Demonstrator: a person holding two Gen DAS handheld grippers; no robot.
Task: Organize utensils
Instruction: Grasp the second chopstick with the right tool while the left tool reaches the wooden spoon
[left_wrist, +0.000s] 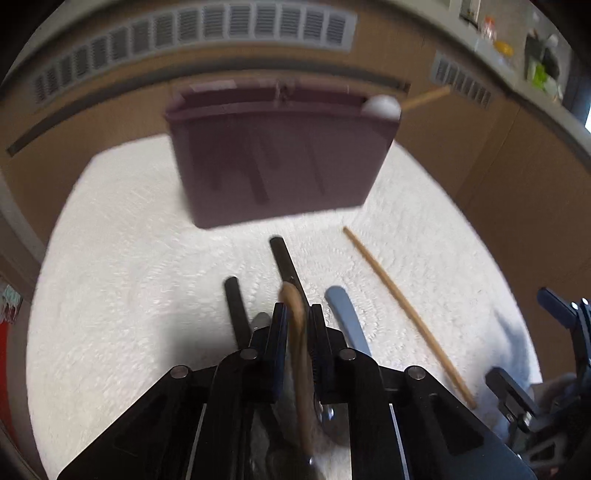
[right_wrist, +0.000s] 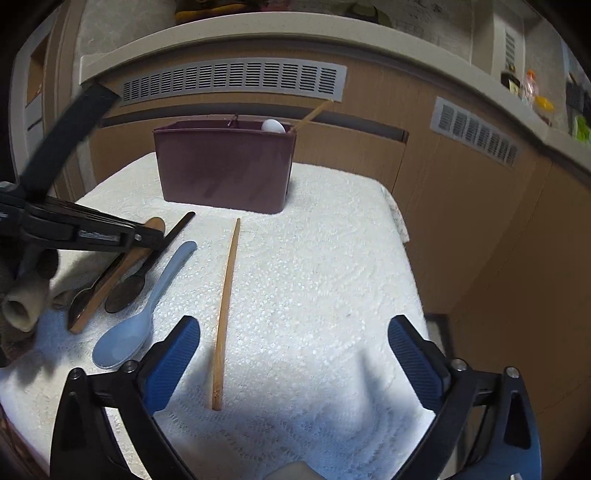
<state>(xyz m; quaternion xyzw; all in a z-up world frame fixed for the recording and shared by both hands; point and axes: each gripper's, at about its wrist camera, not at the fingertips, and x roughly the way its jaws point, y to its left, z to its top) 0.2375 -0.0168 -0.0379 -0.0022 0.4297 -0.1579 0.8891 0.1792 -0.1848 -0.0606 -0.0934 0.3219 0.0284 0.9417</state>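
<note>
A maroon bin (right_wrist: 221, 170) stands at the far side of the white cloth, with a white spoon (right_wrist: 274, 125) and a chopstick (right_wrist: 314, 112) sticking out of it. My left gripper (left_wrist: 299, 314) is shut on a light-brown wooden utensil (left_wrist: 293, 299), which lies among two black-handled spoons (left_wrist: 282, 258). From the right wrist view the left gripper (right_wrist: 155, 236) pinches that wooden utensil (right_wrist: 110, 280) near its far end. A blue spoon (right_wrist: 125, 339) lies just right of them. My right gripper (right_wrist: 295, 350) is open above the near end of a loose chopstick (right_wrist: 225, 306).
The white textured cloth (right_wrist: 332, 258) covers a small table whose right edge drops off toward wooden panelling (right_wrist: 480, 221) with vent grilles. A person's sleeve (right_wrist: 22, 306) shows at the left. A counter ledge at the upper right carries bottles (right_wrist: 528, 85).
</note>
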